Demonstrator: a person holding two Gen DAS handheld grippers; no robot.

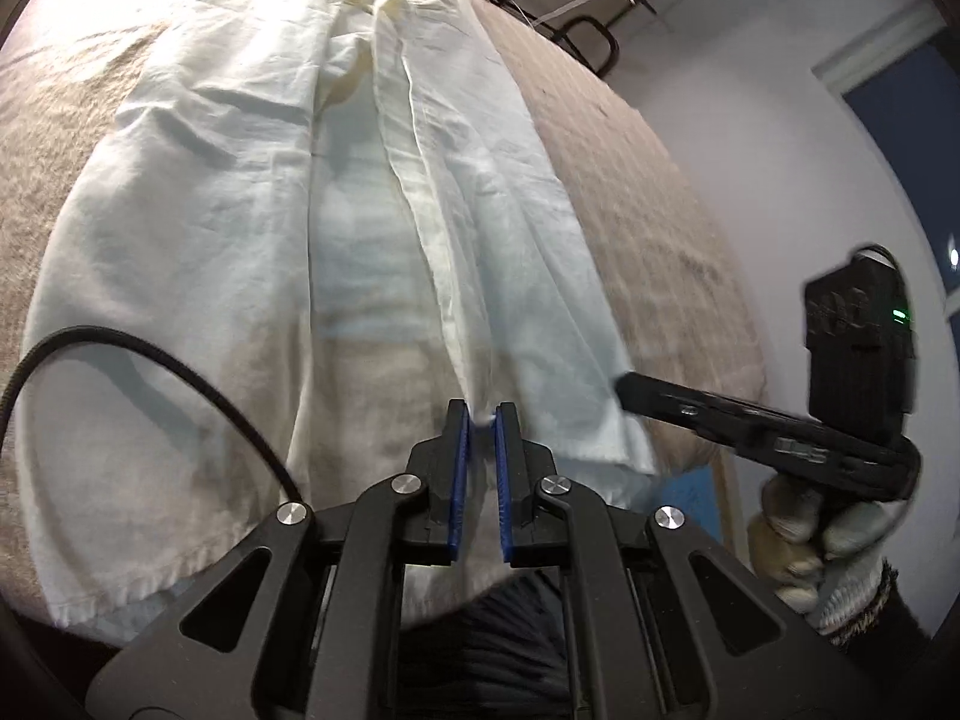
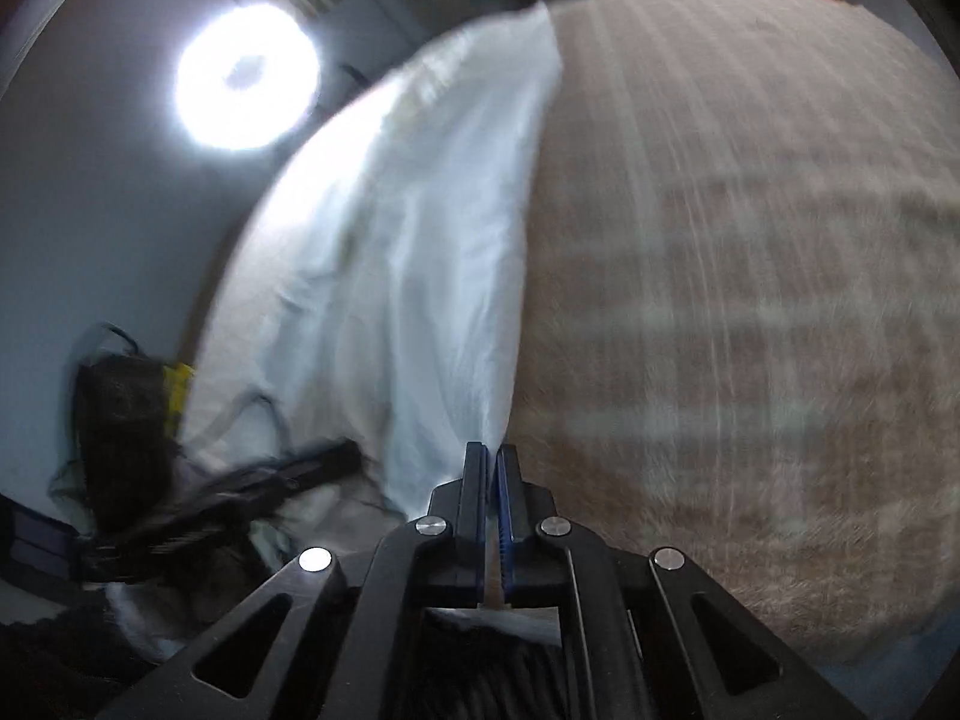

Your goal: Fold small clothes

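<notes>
My left gripper (image 1: 481, 417) is pinched on a fold of the white garment (image 1: 240, 192), a sliver of thin cloth caught between its blue pads (image 1: 459, 468) near the hem. My right gripper (image 2: 492, 456) is clamped too, its jaws nearly touching, with the garment's edge drawn taut up into the tips. In the left wrist view I see that gripper from the side, low at the right, its fingers reaching onto the garment's right edge, held by a gloved hand (image 1: 804, 534). The garment lies spread on the tan checked blanket (image 1: 648, 192), running away from me, with a long crease down its middle and its right half doubled over. A black cable (image 1: 138, 354) loops across its near left part. In the blurred right wrist view, a round lamp (image 2: 247, 77) glares at the upper left.
</notes>
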